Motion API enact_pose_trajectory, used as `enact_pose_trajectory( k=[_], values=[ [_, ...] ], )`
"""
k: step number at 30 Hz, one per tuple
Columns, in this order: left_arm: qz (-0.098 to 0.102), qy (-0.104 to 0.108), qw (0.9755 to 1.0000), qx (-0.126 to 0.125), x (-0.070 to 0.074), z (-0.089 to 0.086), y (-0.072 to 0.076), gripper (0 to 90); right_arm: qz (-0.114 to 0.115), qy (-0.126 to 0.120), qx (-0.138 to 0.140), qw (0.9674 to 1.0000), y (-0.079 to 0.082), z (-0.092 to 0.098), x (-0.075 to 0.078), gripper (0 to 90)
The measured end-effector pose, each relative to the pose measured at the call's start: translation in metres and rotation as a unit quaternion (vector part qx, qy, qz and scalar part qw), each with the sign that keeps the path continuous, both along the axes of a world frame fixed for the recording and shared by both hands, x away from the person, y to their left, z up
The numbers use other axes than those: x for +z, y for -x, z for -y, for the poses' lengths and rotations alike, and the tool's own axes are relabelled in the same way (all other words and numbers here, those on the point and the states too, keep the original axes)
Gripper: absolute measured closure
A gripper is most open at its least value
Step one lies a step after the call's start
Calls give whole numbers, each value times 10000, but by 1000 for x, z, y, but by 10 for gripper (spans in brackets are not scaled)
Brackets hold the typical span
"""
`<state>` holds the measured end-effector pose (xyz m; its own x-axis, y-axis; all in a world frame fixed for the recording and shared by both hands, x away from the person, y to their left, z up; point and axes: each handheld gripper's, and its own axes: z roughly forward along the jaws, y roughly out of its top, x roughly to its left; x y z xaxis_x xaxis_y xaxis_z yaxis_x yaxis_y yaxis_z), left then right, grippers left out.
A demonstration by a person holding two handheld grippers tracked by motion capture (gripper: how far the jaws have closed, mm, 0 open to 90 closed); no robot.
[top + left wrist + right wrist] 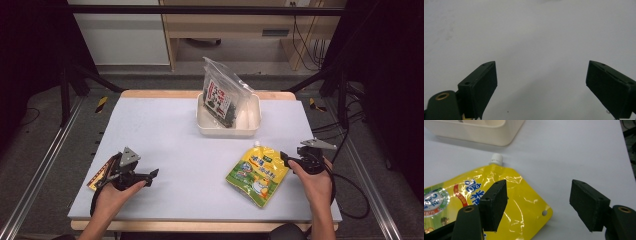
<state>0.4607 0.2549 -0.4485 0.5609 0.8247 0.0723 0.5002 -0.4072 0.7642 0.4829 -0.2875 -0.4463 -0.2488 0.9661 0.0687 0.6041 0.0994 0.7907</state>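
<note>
1. at the left, the left gripper [152, 174] rests in a hand low on the table [150, 130], its jaws spread wide with nothing but bare grey surface between them. a small yellow-striped strip [100, 175] lies just behind it at the table's left edge.
2. there is wide open room across the middle of the grey sheet, from the left gripper over to the pouch.
3. at the far middle, a cream tub [252, 127] stands near the back edge with a clear snack bag [222, 95] leaning upright in it.
4. the yellow spouted pouch [257, 175] lies flat right of centre, near the front edge; its long axis runs from the front edge toward the tub, white cap [496, 159] pointing at the tub, well apart from it.
5. at the right, the right gripper [283, 157] hangs just over the pouch's right upper corner, jaws open, one above the foil and one above bare table, not pressing it.
6. beyond the table sit dark frame rails, cables and a grey floor.
</note>
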Motion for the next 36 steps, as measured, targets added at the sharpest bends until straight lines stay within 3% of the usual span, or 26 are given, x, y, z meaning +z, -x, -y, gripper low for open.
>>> enact_pose_trajectory(
  k=[15, 28, 36],
  values=[
    [7, -10, 10000, -10, 0, 1, 0, 101, -600, -10, 115, 9981, -4, 2, -23, 331],
    [7, -35, 10000, -32, 0, 2, 0, 102, -712, -128, 262, 9970, -4, 0, -24, 395],
    [7, -42, 10000, -35, 0, 2, 0, 104, -546, -231, 289, 9978, -2, -3, -15, 461]
  ],
)
